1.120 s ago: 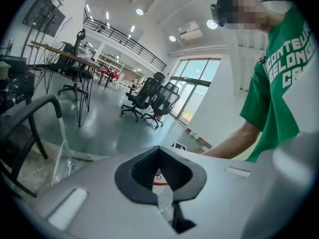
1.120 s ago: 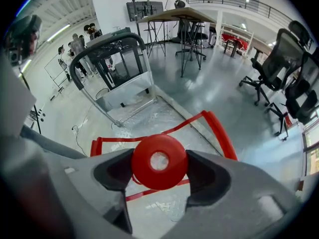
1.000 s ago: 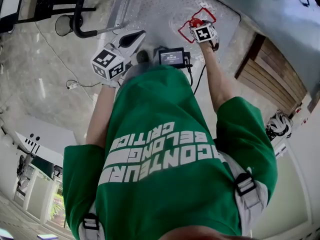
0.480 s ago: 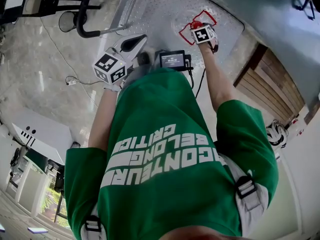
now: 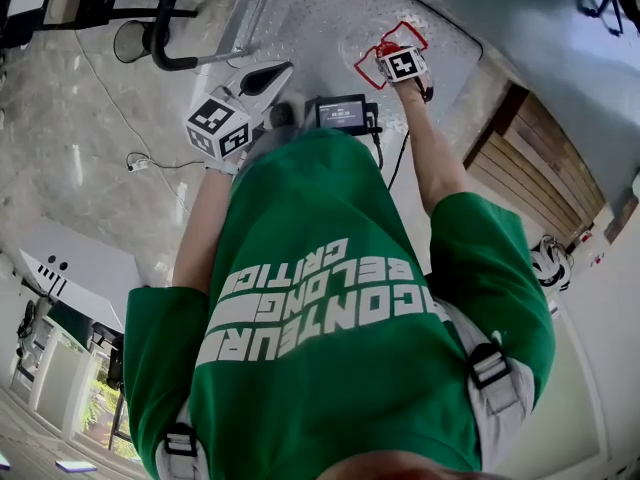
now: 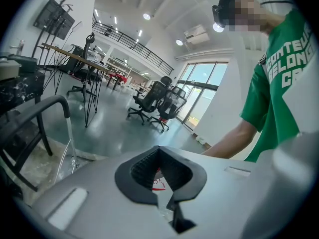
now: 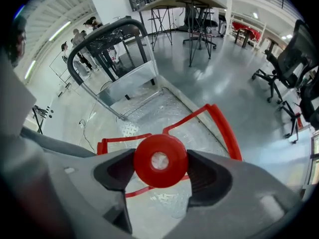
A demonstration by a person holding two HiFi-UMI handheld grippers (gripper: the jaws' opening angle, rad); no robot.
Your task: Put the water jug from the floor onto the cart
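Observation:
The water jug is clear plastic with a red cap (image 7: 160,160) and a red carrying frame (image 7: 222,128). My right gripper (image 7: 160,164) is shut on that cap, one pad on each side. Under it the cart's diamond-plate deck (image 7: 149,108) shows through the plastic; whether the jug rests on it I cannot tell. In the head view the right gripper (image 5: 390,53) sits over the red frame (image 5: 405,28) on the deck (image 5: 320,13). My left gripper (image 5: 268,74) hangs beside the cart, apart from the jug. Its jaws (image 6: 159,151) meet at the tips, holding nothing.
The cart's black push handle (image 5: 165,38) (image 7: 107,34) rises at the deck's far end. A small screen device (image 5: 341,113) hangs at the person's chest. A cable (image 5: 150,163) lies on the pale floor left. Wooden panels (image 5: 540,168) run on the right. Office chairs (image 6: 157,96) and tables stand beyond.

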